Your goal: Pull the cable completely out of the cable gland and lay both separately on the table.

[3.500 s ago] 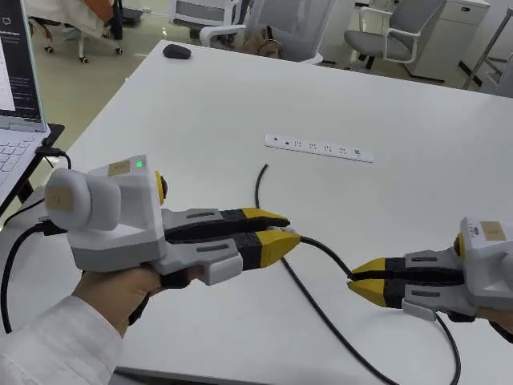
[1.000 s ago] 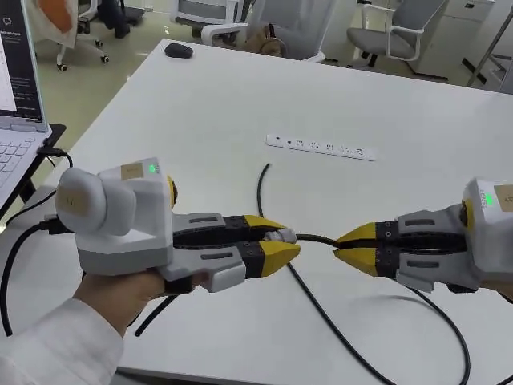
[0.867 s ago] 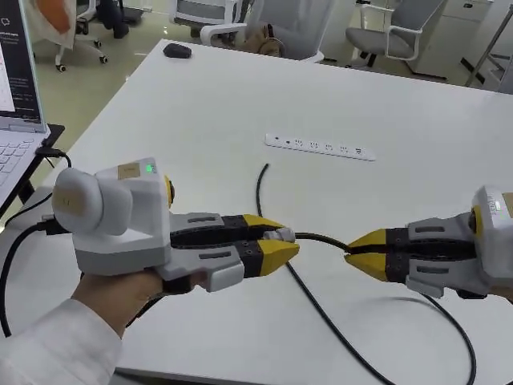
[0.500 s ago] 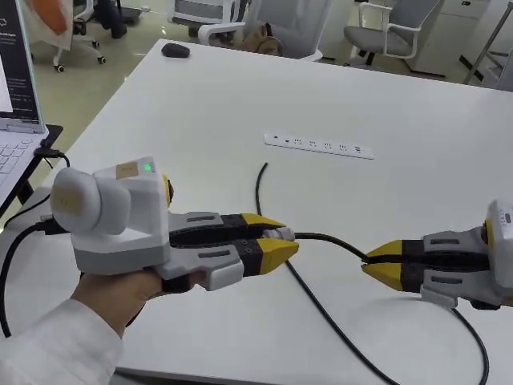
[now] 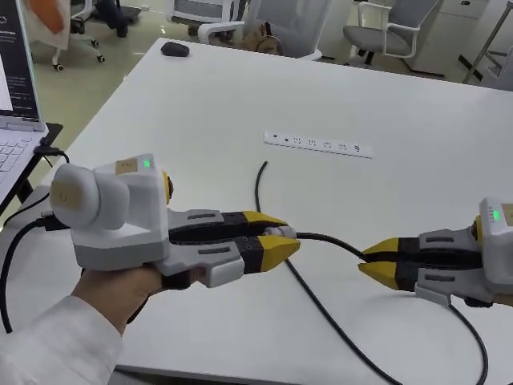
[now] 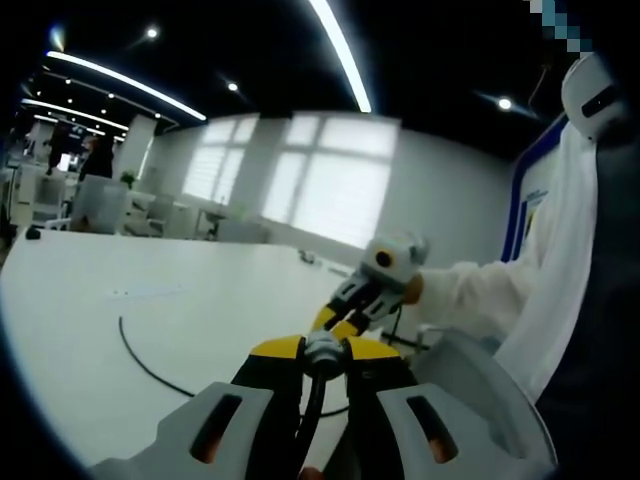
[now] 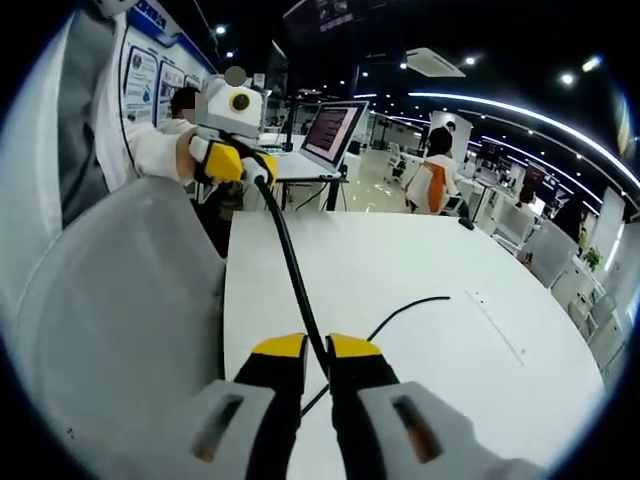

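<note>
My left gripper point(image 5: 287, 239) is shut on the small grey cable gland point(image 5: 278, 233), held above the white table point(image 5: 200, 112). In the left gripper view the gland point(image 6: 323, 351) sits between the yellow jaws. A black cable point(image 5: 325, 238) leaves the gland and spans to my right gripper point(image 5: 365, 261), which is shut on it a short way off. The right gripper view has the cable point(image 7: 295, 270) running from its jaws up to the left gripper point(image 7: 240, 165). More of the cable lies on the table and loops below the right gripper.
A white power strip point(image 5: 318, 146) lies on the table beyond the grippers. A dark mouse point(image 5: 174, 50) rests at the far left corner. A laptop point(image 5: 12, 88) stands off the table's left edge, and office chairs stand behind.
My right gripper has drawn away to the right along with the cable, so a longer stretch now spans between the grippers. The left gripper has stayed put with the gland.
</note>
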Motion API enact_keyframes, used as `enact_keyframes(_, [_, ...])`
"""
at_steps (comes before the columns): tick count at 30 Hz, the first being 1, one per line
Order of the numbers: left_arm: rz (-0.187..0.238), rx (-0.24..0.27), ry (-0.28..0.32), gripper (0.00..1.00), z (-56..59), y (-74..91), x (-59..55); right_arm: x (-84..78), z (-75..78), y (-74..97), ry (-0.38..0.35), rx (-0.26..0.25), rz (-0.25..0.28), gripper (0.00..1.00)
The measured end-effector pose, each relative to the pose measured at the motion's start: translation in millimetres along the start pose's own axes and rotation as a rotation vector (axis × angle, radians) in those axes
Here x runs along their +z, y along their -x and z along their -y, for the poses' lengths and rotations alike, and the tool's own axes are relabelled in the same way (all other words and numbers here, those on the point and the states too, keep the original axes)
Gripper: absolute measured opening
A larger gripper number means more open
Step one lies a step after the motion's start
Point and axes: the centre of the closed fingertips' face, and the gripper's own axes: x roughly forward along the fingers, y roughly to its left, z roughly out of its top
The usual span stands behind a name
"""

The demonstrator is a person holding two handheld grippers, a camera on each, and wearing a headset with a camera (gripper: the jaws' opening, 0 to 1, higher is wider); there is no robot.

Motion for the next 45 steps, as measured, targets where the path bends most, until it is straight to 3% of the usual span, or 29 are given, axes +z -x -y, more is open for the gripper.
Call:
enact_keyframes(5, [-0.005, 0.006, 0.0, 0.17, -1.0, 0.1, -1.1, 24.2, -3.8, 2.6, 0.016, 0.011, 0.06, 0.04])
enact_keyframes(8, [0.0, 0.001, 0.006, 0.17, -0.1, 0.0, -0.5, 39.2, -10.2, 1.1, 0.045, 0.031, 0.086, 0.13])
enact_keyframes(13, [-0.008, -0.008, 0.008, 0.17, 1.9, -1.4, -2.2, 70.2, -28.2, -9.7, 0.146, 0.082, 0.112, 0.18])
enact_keyframes(18, [-0.016, -0.017, 0.009, 0.17, 4.4, -3.8, -3.8, 89.6, -38.5, -18.9, 0.201, 0.121, 0.14, 0.19])
enact_keyframes(23, [-0.016, -0.027, 0.015, 0.17, 6.3, -5.2, -4.3, 87.8, -42.9, -26.1, 0.238, 0.143, 0.122, 0.16])
enact_keyframes(29, [-0.029, -0.041, 0.02, 0.17, 9.2, -6.6, -8.0, 82.6, -44.0, -25.6, 0.249, 0.156, 0.11, 0.05])
enact_keyframes(45, [-0.032, -0.028, 0.04, 0.17, 5.4, -8.5, -11.3, 77.5, -39.2, -28.1, 0.266, 0.152, 0.132, 0.04])
